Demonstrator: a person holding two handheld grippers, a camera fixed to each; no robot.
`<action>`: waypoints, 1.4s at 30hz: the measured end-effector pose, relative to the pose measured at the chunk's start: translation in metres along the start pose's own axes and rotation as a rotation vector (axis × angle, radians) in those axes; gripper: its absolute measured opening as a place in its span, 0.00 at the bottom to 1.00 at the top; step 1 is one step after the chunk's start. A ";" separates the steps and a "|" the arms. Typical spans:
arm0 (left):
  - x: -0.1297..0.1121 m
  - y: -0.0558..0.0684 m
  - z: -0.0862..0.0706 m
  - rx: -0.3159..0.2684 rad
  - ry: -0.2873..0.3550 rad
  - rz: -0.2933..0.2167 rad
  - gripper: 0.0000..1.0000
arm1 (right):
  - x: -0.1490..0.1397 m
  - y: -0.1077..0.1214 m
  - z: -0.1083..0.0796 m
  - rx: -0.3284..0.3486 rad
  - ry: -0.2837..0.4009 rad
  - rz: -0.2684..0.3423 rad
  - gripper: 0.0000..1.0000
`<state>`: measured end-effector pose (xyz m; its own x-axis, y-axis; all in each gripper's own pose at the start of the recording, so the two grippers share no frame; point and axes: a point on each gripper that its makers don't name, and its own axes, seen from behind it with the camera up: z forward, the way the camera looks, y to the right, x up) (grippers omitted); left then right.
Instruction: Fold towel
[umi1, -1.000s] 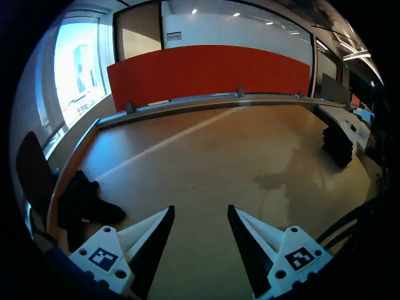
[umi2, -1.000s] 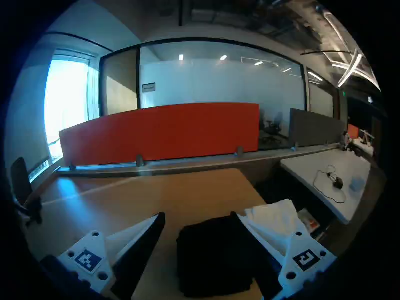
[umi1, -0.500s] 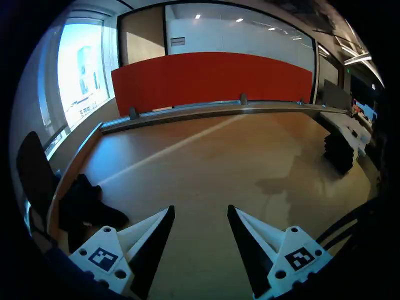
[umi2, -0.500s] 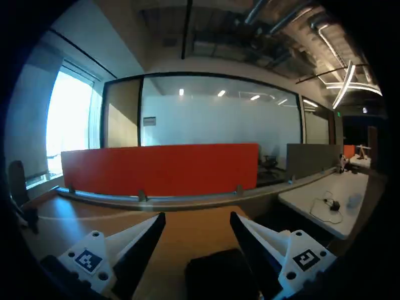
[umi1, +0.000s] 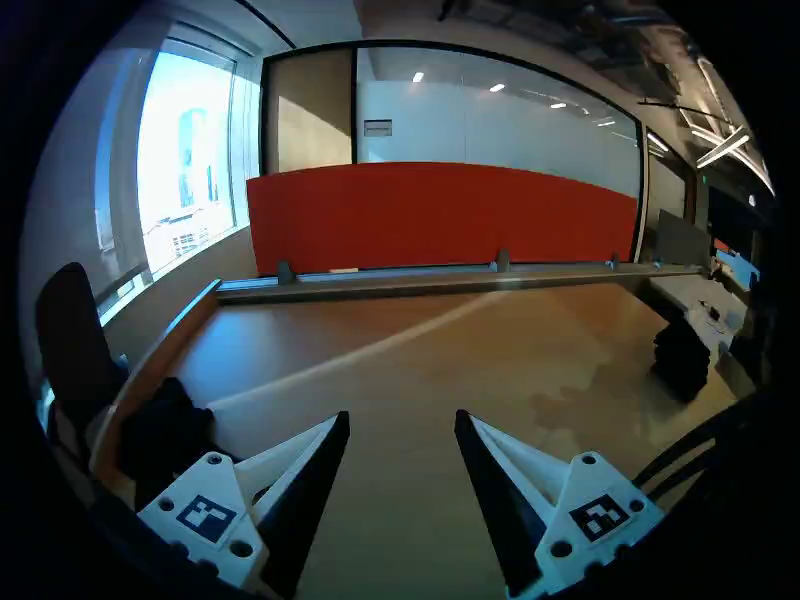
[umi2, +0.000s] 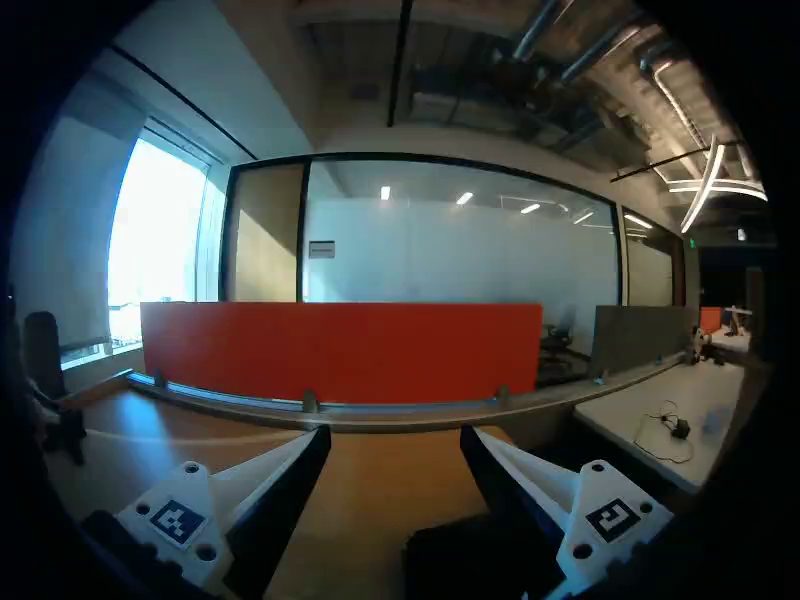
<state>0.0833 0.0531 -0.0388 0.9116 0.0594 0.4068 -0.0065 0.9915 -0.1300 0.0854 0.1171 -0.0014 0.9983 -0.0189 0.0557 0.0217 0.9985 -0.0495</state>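
Grippers both open, empty: right gripper (umi2: 395, 450) has lifted off the folded stack (umi2: 455, 560); next towel (umi1: 160, 438) lies near left gripper (umi1: 398, 440).

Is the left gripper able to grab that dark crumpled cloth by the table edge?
Probably yes: the left gripper is open, and the dark crumpled cloth lies close beside its finger, nothing between.

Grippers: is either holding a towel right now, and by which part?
Nothing is held: the left gripper and the right gripper are both open and empty above the table.
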 end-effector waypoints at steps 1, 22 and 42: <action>0.006 -0.002 0.000 0.003 0.016 -0.002 0.78 | 0.000 -0.003 0.000 0.002 -0.001 0.001 1.00; 0.097 -0.031 -0.005 0.052 0.270 -0.036 0.78 | 0.021 -0.086 -0.001 0.051 0.006 -0.010 1.00; 0.118 -0.044 -0.008 0.066 0.346 -0.008 0.78 | 0.031 -0.163 -0.002 0.106 -0.002 -0.012 1.00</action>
<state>0.1949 0.0153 0.0075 0.9969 0.0197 0.0755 -0.0148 0.9978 -0.0646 0.1131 -0.0468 0.0060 0.9979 -0.0312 0.0576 0.0279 0.9980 0.0568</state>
